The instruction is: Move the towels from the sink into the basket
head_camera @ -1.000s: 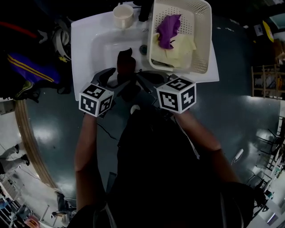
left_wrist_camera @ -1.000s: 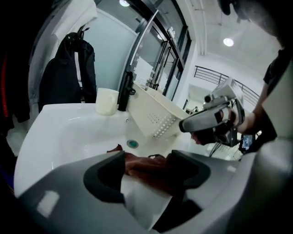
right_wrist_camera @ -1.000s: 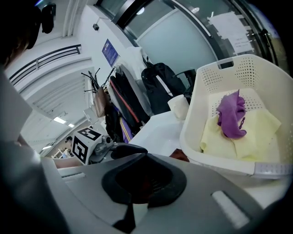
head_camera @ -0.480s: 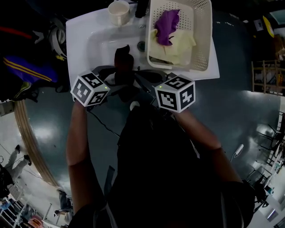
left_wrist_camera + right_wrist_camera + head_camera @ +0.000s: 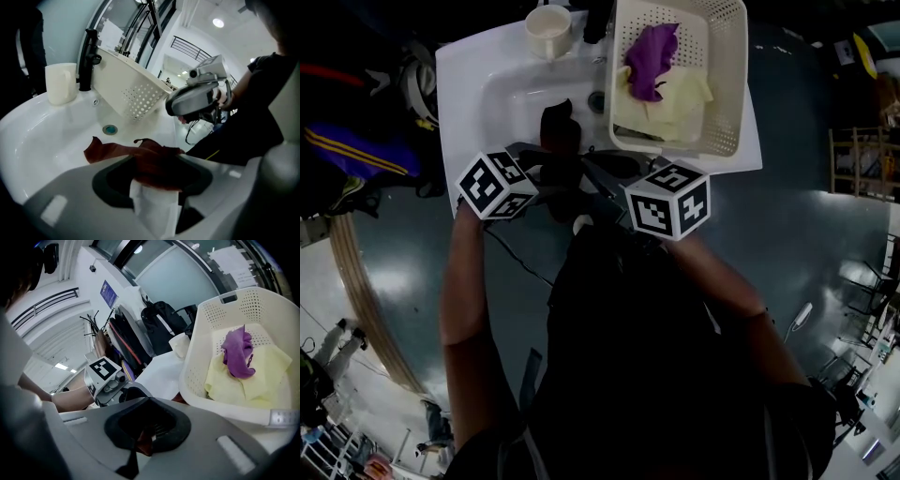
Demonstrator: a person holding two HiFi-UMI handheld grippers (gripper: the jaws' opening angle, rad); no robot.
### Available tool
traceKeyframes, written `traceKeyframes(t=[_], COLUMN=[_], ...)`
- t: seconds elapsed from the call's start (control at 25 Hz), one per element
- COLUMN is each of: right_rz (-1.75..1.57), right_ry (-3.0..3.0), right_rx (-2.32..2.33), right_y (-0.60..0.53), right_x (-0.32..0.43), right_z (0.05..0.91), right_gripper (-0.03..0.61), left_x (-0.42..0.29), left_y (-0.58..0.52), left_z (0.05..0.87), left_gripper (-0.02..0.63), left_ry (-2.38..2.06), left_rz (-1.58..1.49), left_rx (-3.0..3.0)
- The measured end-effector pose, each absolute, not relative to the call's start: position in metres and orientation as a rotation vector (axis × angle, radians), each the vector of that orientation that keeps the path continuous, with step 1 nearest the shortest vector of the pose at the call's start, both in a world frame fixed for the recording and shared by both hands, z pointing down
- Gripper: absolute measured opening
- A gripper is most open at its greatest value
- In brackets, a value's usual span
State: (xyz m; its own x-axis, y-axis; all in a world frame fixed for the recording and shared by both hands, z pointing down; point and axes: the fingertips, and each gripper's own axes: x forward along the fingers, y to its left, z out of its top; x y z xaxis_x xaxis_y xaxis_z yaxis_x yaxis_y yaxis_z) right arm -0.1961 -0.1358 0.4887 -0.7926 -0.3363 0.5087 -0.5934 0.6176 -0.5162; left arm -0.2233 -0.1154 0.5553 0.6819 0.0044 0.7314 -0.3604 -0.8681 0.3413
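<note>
Legible writing: the blue sign (image 5: pixel 108 294) on the far wall is too small to read. Each gripper bears one cube (image 5: pixel 668 199) of black-and-white square markers, not lettering.

Count: three towels, one cup (image 5: pixel 548 28), one black tap (image 5: pixel 86 58).

The red towel (image 5: pixel 110 151) lies in the sink (image 5: pixel 51 136). The purple towel (image 5: pixel 652 56) lies on the yellow towel (image 5: pixel 684 98) inside the basket (image 5: pixel 727 56).

Left gripper (image 5: pixel 152 180): jaws apart, just been closing, red towel bunched between them. Right gripper (image 5: pixel 143 439): jaws pinched on a scrap of the red towel.
</note>
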Motion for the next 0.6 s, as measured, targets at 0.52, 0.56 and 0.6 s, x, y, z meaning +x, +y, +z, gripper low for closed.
traceKeyframes(t=[0.52, 0.56, 0.6], right_rz=[0.985, 0.984, 0.984], right_ry=[-2.488, -2.489, -2.49], right_rx=[0.72, 0.718, 0.714], right_y=[-0.1339, -0.1332, -0.1325], right_x=[-0.1997, -0.1996, -0.1994], right_z=[0.4882, 0.488, 0.488], right_gripper=[-0.002, -0.002, -0.002], left_x=[-0.2261, -0.2261, -0.2261], left_y=[-0.116, -0.1165, -0.1169], left_z=[0.5517, 0.5513, 0.5509], left_gripper=[0.136, 0.13, 0.123], left_ry=[-0.27, -0.284, -0.3], left_rz=[1.043, 1.038, 1.032], left_rx=[2.474, 2.472, 2.471])
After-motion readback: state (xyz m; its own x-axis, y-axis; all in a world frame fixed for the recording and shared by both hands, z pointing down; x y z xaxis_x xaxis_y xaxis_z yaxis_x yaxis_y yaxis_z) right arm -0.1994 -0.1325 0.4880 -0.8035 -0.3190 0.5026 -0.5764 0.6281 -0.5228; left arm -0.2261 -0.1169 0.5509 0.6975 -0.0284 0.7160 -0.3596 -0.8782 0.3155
